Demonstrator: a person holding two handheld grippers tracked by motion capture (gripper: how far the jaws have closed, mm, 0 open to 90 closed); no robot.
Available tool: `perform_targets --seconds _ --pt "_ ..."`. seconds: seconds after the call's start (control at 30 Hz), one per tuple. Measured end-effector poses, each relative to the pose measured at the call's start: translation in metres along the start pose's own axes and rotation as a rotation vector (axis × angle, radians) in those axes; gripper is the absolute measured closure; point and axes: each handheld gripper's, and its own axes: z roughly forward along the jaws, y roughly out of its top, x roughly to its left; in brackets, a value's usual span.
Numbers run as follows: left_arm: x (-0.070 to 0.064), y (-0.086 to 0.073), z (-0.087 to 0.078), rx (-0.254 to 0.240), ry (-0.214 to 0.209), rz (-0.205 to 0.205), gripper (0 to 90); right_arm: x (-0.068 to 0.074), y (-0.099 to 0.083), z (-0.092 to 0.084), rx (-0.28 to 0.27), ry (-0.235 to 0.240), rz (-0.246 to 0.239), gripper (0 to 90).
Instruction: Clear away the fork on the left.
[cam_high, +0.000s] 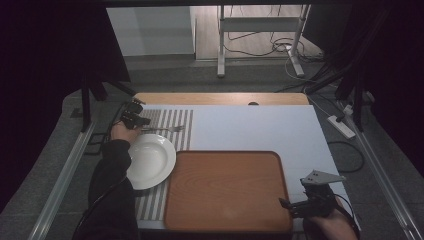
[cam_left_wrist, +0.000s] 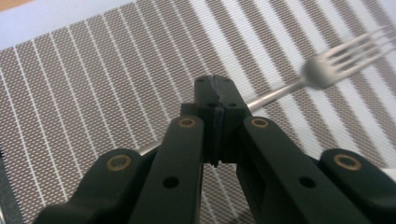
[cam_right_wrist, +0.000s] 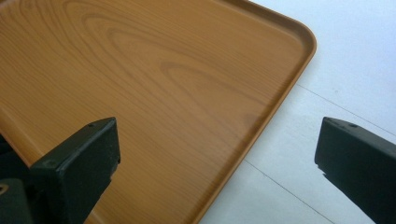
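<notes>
A metal fork (cam_high: 167, 129) (cam_left_wrist: 337, 65) lies across the striped placemat (cam_high: 181, 119) (cam_left_wrist: 88, 79), its tines pointing right. My left gripper (cam_high: 145, 122) (cam_left_wrist: 215, 86) is shut on the fork's handle at the back left of the table, and the handle runs out on both sides of the closed jaws. A white plate (cam_high: 150, 160) sits empty on the mat just in front of that hand. My right gripper (cam_high: 286, 204) (cam_right_wrist: 217, 140) stands open at the front right, over the near right corner of the wooden tray (cam_high: 225, 153) (cam_right_wrist: 306, 51), with nothing between its jaws.
The tray takes up the front middle of the white table top (cam_high: 250, 125) and holds nothing. A wooden strip (cam_high: 220, 98) runs along the far edge. Beyond it are a metal stand (cam_high: 260, 30), floor cables and a power strip (cam_high: 341, 126).
</notes>
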Motion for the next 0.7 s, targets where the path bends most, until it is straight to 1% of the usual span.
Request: perform_targets --seconds 0.07,0.2,0.23,0.33,0.37,0.43,0.5,0.53,0.57,0.63,0.67,0.7 --pt "0.005 0.0 0.004 0.012 0.011 -0.001 89.4 0.0 0.0 0.0 0.002 0.0 0.0 0.9" --pt "0.013 -0.001 0.011 0.033 0.064 0.002 89.4 0.0 0.0 0.0 0.001 0.002 0.001 0.9" --pt "0.015 -0.002 0.012 0.037 0.068 -0.003 89.4 0.0 0.0 0.0 0.001 0.002 0.001 0.9" --pt "0.021 -0.005 0.017 0.065 0.109 -0.001 89.4 0.0 0.0 0.0 -0.003 0.004 0.003 0.9" --pt "0.021 -0.005 0.017 0.065 0.109 -0.001 89.3 0.0 0.0 0.0 -0.003 0.004 0.003 0.9" --pt "0.026 -0.01 0.017 0.059 0.095 -0.022 89.4 0.0 0.0 0.0 -0.004 0.004 0.006 0.8" --pt "0.026 -0.011 0.017 0.06 0.092 -0.023 89.4 0.0 0.0 0.0 -0.003 0.004 0.004 0.9" --pt "0.025 -0.011 0.016 0.067 0.085 -0.024 89.5 0.0 0.0 0.0 -0.002 0.004 0.003 0.9" --pt "0.024 -0.013 0.014 0.089 0.072 -0.019 89.4 0.0 0.0 0.0 0.0 0.003 0.001 0.9" --pt "0.022 -0.015 0.011 0.112 0.052 -0.012 89.4 0.0 0.0 0.0 0.001 0.003 -0.001 0.9" --pt "0.022 -0.015 0.011 0.112 0.052 -0.012 89.5 0.0 0.0 0.0 -0.001 0.003 -0.003 0.9" --pt "0.021 -0.016 0.009 0.124 0.035 -0.007 89.5 0.0 0.0 0.0 -0.001 0.003 -0.003 0.9"
